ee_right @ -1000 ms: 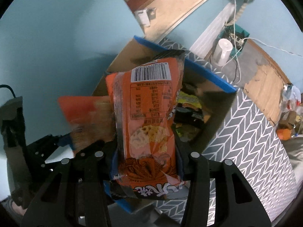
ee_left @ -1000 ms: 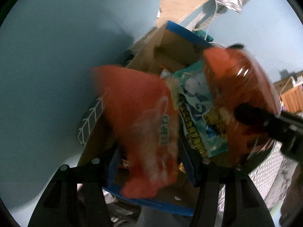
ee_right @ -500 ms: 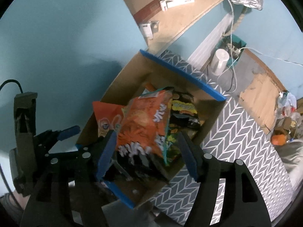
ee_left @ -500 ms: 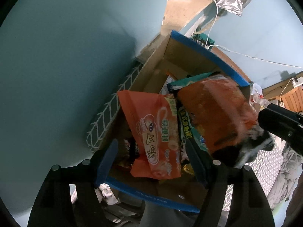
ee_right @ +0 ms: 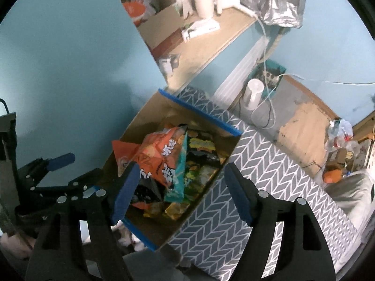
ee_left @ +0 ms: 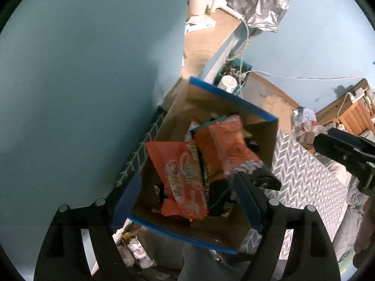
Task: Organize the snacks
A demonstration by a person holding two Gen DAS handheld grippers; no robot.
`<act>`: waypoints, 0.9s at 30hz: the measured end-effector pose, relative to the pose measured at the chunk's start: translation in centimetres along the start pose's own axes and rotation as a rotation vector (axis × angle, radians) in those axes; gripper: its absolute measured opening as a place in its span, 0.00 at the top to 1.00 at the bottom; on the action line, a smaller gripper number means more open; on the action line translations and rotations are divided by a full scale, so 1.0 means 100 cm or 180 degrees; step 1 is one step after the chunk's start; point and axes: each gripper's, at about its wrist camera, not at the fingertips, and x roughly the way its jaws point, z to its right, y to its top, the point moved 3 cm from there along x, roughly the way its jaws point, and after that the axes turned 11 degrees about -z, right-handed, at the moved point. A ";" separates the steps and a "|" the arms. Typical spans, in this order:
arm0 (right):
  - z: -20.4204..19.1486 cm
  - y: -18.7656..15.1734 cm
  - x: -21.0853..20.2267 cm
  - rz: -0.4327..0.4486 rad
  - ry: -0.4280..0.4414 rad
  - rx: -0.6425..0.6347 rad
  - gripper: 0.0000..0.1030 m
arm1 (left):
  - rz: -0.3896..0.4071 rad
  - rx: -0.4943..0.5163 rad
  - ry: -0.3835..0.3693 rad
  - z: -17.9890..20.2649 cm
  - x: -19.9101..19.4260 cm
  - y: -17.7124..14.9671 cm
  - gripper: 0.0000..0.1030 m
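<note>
Left tool (ee_left: 187, 201) low in the frame, jaws opening, nothing pressed between the blue pads. Directly beyond, lying in the blue-edged cardboard box (ee_left: 232, 96) at frame centre: orange snack bag (ee_left: 180, 178), beside it to the right an orange chip bag (ee_left: 225, 149). Right tool (ee_right: 180, 194) likewise released and opening, empty, above the same box (ee_right: 199, 112). Chip bag (ee_right: 159, 157) atop a teal packet (ee_right: 178, 180). Box beside grey herringbone fabric (ee_right: 269, 171).

Dim bluish room light, strong fisheye bending with black corners, soft shadow on the wall (ee_left: 70, 93) toward nine o'clock, mild blur throughout.
</note>
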 end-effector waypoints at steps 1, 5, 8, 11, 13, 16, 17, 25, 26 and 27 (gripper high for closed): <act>0.002 -0.001 -0.005 0.0040 -0.0023 0.0016 0.26 | 0.0017 0.0010 -0.0023 0.001 -0.004 0.000 0.20; 0.008 -0.006 -0.022 0.0149 -0.0105 0.0067 0.25 | 0.0084 0.0032 -0.0047 0.008 -0.017 -0.004 0.20; 0.012 -0.011 -0.031 0.0210 -0.0140 0.0109 0.24 | 0.0101 0.0026 -0.0097 0.011 -0.023 -0.005 0.16; 0.017 -0.016 -0.037 0.0250 -0.0150 0.0172 0.24 | 0.0171 0.0032 -0.0115 0.016 -0.030 -0.007 0.14; 0.021 -0.020 -0.041 0.0270 -0.0143 0.0210 0.24 | 0.0201 0.0049 -0.0112 0.019 -0.034 -0.008 0.14; 0.025 -0.025 -0.044 0.0284 -0.0151 0.0256 0.24 | 0.0219 0.0082 -0.0124 0.023 -0.038 -0.009 0.14; 0.026 -0.026 -0.045 0.0288 -0.0153 0.0274 0.24 | 0.0232 0.0099 -0.0122 0.025 -0.039 -0.009 0.14; 0.030 -0.036 -0.052 0.0303 -0.0126 0.0343 0.23 | 0.0317 0.0220 -0.0166 0.039 -0.051 -0.015 0.14; 0.030 -0.037 -0.052 0.0304 -0.0117 0.0343 0.23 | 0.0315 0.0216 -0.0175 0.040 -0.053 -0.016 0.14; 0.030 -0.037 -0.053 0.0302 -0.0111 0.0341 0.23 | 0.0314 0.0210 -0.0179 0.040 -0.054 -0.016 0.14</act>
